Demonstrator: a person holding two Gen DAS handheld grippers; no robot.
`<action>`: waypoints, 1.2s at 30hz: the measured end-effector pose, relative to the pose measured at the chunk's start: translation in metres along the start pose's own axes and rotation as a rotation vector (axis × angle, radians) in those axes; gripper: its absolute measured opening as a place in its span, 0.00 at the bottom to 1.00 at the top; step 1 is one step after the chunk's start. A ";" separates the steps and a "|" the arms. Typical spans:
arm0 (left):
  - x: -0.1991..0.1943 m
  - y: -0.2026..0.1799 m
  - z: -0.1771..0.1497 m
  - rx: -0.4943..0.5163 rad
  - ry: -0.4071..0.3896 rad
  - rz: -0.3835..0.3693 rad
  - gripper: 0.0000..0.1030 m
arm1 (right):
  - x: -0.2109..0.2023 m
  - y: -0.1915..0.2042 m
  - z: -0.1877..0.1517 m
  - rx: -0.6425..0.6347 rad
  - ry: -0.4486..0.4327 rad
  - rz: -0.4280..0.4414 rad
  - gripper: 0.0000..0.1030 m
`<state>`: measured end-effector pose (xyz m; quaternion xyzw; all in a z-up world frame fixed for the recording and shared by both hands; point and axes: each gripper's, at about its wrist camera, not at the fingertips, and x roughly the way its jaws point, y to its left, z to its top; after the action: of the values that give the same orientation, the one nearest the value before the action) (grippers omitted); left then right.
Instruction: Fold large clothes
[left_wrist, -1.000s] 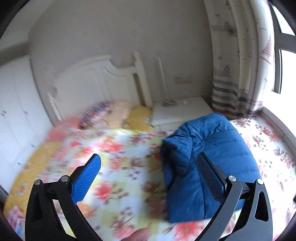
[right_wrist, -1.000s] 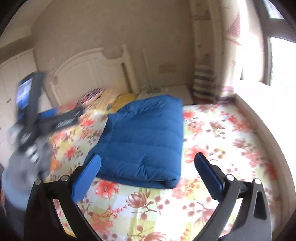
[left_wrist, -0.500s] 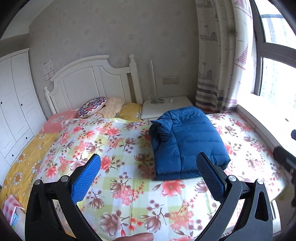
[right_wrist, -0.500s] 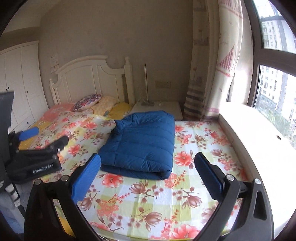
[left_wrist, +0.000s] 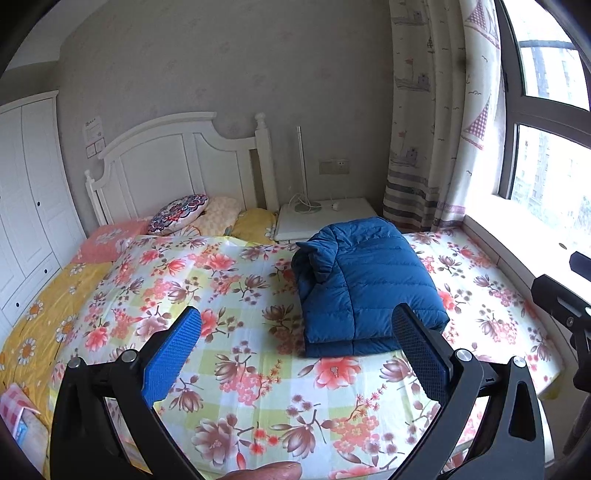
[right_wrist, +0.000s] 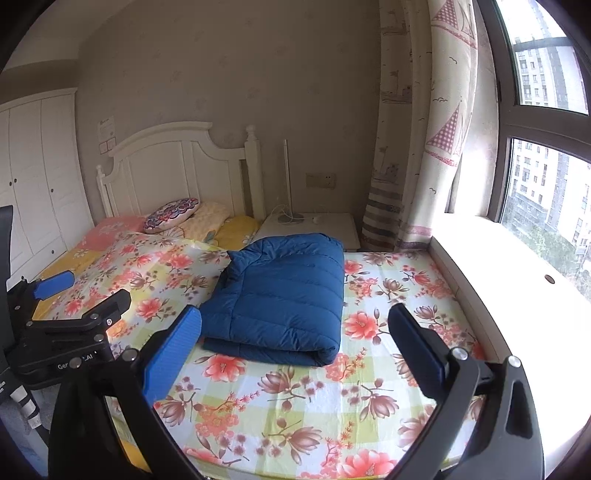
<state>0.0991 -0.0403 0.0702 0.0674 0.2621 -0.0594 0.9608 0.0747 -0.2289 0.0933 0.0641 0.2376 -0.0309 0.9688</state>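
Blue padded jacket (left_wrist: 365, 280) lies folded on the flowered bed (left_wrist: 229, 373), as both the left claw (left_wrist: 295, 354) and right claw (right_wrist: 295, 350), now pulled back, hang wide open and empty; folding looks finished.

The bed (left_wrist: 258, 369) is being covered by a floral quilt (right_wrist: 295, 398), on which a folded blue down jacket (right_wrist: 284, 295) is lying flat. A round patterned cushion (left_wrist: 179, 214) and pillows (left_wrist: 218, 219) are being kept at the white headboard (left_wrist: 166, 166).
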 end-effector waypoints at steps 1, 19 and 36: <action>-0.001 0.000 0.000 0.000 -0.001 -0.001 0.96 | -0.001 0.001 0.000 -0.001 -0.003 0.001 0.98; -0.008 0.000 0.005 -0.005 -0.010 -0.002 0.96 | -0.007 0.006 0.002 0.004 -0.022 -0.009 0.98; -0.012 -0.001 0.004 -0.008 -0.010 0.003 0.96 | -0.007 0.011 -0.003 0.002 -0.017 -0.009 0.98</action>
<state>0.0901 -0.0404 0.0796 0.0634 0.2572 -0.0574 0.9626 0.0677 -0.2179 0.0949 0.0638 0.2297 -0.0359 0.9705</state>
